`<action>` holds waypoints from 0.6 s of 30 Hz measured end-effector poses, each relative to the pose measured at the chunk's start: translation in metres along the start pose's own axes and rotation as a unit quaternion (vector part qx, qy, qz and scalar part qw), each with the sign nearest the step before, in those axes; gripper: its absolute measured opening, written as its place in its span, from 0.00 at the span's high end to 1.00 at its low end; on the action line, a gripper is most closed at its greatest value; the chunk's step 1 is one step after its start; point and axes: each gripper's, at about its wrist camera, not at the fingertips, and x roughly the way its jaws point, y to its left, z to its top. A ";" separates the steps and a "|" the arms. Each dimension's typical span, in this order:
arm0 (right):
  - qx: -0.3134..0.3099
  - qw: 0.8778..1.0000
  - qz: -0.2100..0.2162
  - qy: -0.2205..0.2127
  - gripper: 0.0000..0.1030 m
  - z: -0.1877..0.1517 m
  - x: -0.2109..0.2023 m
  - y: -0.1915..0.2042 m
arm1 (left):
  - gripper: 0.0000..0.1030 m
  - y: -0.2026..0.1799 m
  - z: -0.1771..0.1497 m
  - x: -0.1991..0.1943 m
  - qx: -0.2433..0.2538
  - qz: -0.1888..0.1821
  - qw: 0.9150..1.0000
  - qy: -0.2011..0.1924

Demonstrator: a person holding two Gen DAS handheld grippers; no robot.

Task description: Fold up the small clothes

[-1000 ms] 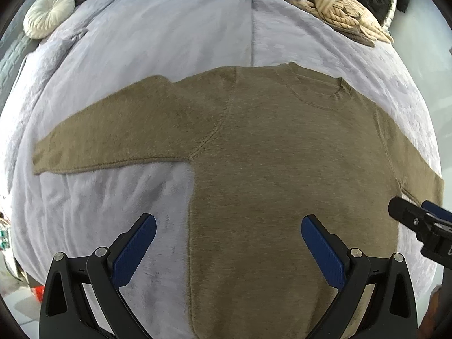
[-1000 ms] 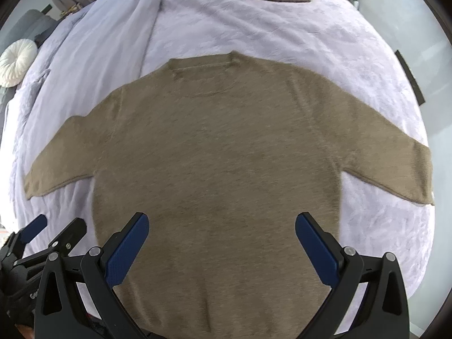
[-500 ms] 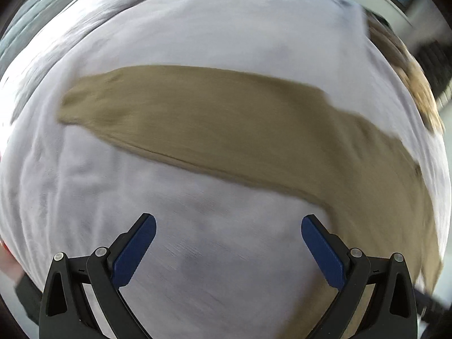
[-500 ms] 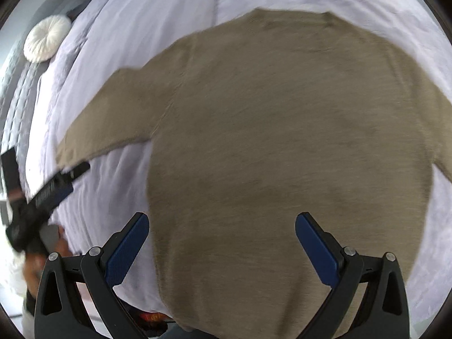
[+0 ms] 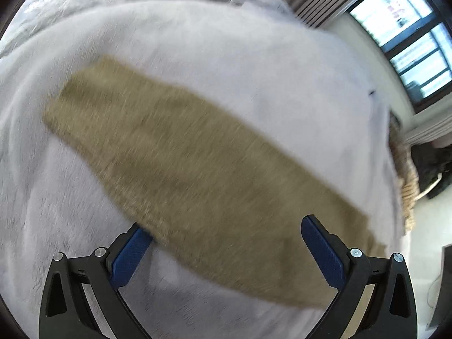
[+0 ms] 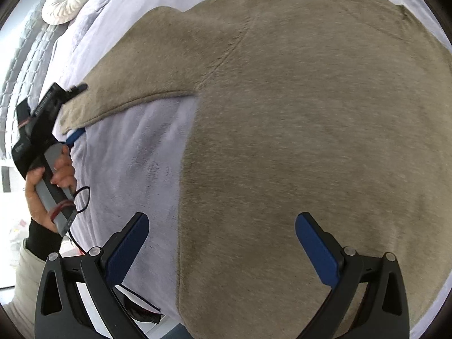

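An olive-brown knit sweater (image 6: 282, 130) lies flat on the pale lilac bed cover (image 6: 132, 175). In the left wrist view its left sleeve (image 5: 197, 166) runs diagonally from upper left to lower right, blurred. My left gripper (image 5: 223, 245) is open and straddles the sleeve, with the left pad (image 5: 128, 257) partly under the sleeve's edge. In the right wrist view the left gripper (image 6: 75, 113) sits at the sleeve cuff, held by a hand. My right gripper (image 6: 221, 245) is open and empty above the sweater's lower body.
A round white cushion (image 6: 67, 1) lies at the bed's far left. A knotted beige throw (image 5: 406, 180) hangs at the bed's right side below a window (image 5: 412, 31). The bed edge and floor show at the lower left of the right wrist view.
The left gripper swung left from the sweater's body to the left sleeve and came down close over it. The right gripper moved lower and leftward over the sweater body.
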 end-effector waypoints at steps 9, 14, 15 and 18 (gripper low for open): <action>-0.005 1.000 0.019 -0.023 0.00 -0.004 0.006 0.001 | 0.94 -0.006 -0.013 0.005 -0.004 -0.083 0.996 0.016; -0.012 0.999 0.008 -0.049 0.00 -0.006 -0.010 -0.011 | 0.94 -0.039 -0.013 -0.023 0.056 -0.127 0.990 -0.023; -0.010 0.998 0.007 -0.054 0.00 -0.006 -0.013 -0.015 | 0.94 -0.048 -0.011 -0.029 0.068 -0.144 0.987 -0.028; 0.001 0.998 0.010 -0.062 0.00 -0.004 -0.022 -0.033 | 0.94 -0.086 -0.012 -0.037 0.113 -0.172 0.978 -0.029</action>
